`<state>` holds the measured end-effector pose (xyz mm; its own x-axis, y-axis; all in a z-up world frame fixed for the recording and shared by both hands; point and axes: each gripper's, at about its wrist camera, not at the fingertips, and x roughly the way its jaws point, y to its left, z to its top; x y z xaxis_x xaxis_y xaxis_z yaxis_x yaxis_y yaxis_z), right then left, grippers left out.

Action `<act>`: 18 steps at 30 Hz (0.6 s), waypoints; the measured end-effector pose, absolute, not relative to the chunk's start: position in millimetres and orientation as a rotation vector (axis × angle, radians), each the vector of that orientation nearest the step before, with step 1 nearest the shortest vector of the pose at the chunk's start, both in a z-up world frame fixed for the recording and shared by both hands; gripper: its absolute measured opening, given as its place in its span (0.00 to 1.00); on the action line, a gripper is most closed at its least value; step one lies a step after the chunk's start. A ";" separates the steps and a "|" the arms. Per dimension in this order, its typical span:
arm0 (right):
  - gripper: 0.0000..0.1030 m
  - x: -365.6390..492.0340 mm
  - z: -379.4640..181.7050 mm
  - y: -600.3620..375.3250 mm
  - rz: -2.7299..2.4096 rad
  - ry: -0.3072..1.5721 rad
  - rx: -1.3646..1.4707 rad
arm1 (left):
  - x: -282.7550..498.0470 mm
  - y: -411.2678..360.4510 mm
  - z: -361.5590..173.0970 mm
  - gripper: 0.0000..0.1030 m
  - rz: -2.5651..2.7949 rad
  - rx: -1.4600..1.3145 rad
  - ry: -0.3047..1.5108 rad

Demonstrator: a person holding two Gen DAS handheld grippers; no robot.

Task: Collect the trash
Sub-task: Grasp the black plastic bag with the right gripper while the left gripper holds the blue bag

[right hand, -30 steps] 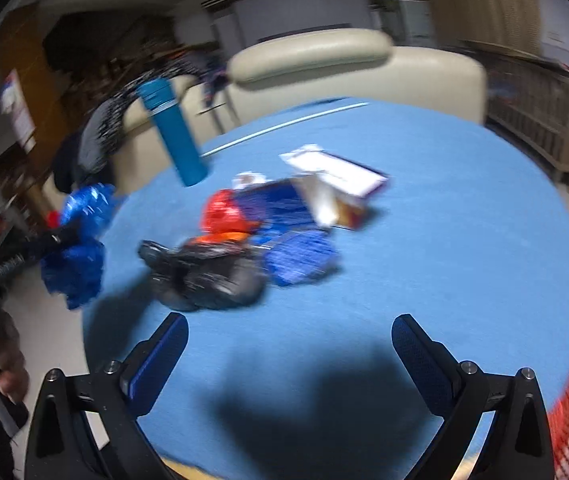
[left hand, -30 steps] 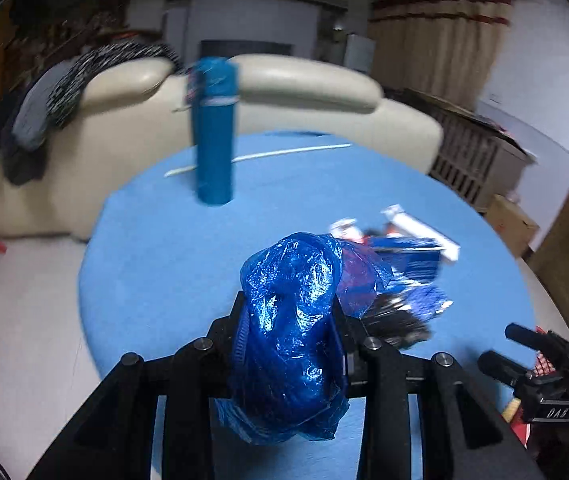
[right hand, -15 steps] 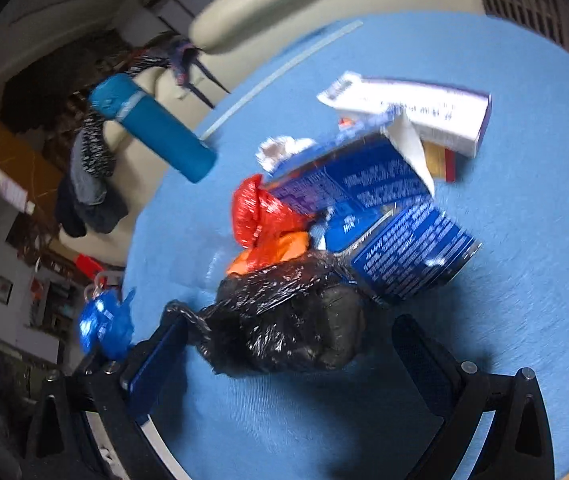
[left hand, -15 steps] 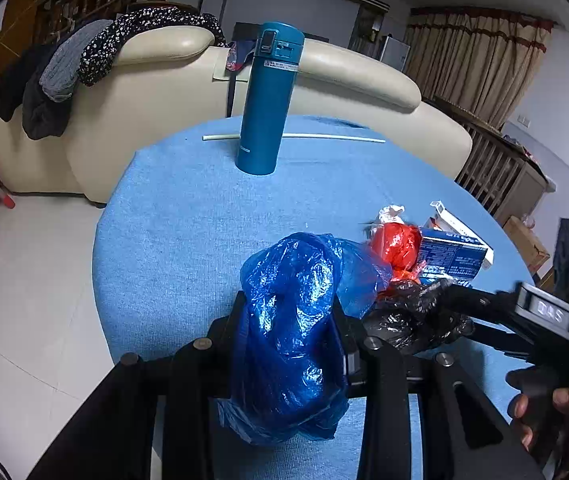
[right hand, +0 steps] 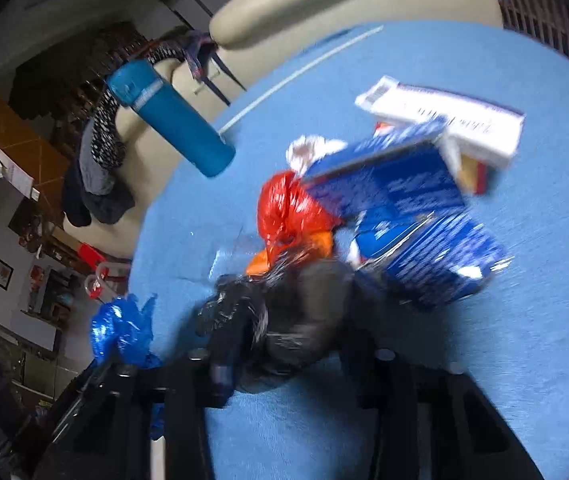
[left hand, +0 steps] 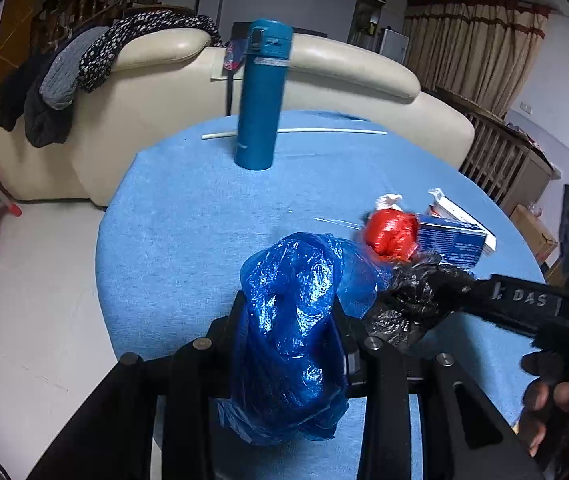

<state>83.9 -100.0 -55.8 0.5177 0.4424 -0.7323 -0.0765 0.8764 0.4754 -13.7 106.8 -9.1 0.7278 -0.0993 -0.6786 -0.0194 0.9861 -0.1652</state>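
left gripper (left hand: 292, 320) angled down over round blue table (left hand: 188, 216), clamped on crumpled blue plastic bag (left hand: 292, 320); right gripper (right hand: 296, 332) tilted down and rolled sideways, pinched tight on black plastic bag (right hand: 304, 316) at table's near edge; red bag (right hand: 288, 212) and blue cartons (right hand: 412, 216) just behind; teal flask (left hand: 262, 96) upright further back

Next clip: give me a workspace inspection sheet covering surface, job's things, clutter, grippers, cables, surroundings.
Surface: round table under blue cloth.
Job's things: blue bag; black bag; red bag; blue cartons; white box.
Clutter: teal flask upright; white rod at the far edge.
Grippers: left gripper shut on blue bag; right gripper shut on black bag.
Cables: nothing seen.
Surroundings: cream sofa draped with clothes; curtains.
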 end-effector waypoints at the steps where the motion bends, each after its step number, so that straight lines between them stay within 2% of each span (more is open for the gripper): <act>1: 0.37 80.6 -51.2 -104.9 0.317 0.964 0.409 | -14.2 102.1 -7.6 0.37 -0.051 -0.156 0.753; 12: 0.38 49.6 -28.3 -180.4 0.197 0.864 0.433 | -24.1 59.5 -3.2 0.37 -0.090 -0.077 0.759; 13: 0.44 47.7 -27.2 -186.0 0.185 0.871 0.423 | -24.0 58.5 -3.6 0.37 -0.085 -0.074 0.760; 14: 0.69 46.6 -25.8 -190.3 0.192 0.875 0.417 | -23.4 58.6 -4.5 0.37 -0.076 -0.073 0.760; 16: 0.93 42.9 -22.3 -187.0 0.243 0.878 0.362 | -22.0 60.3 -6.5 0.38 -0.065 -0.079 0.766; 18: 0.94 39.2 -22.3 -172.0 0.294 0.896 0.244 | -20.4 64.6 -9.3 0.39 -0.052 -0.092 0.772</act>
<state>39.2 -172.0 -22.3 0.5894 0.3504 -0.7279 -0.1486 0.9327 0.3286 -20.4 64.6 -9.3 0.7158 -0.0803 -0.6936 0.0129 0.9947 -0.1018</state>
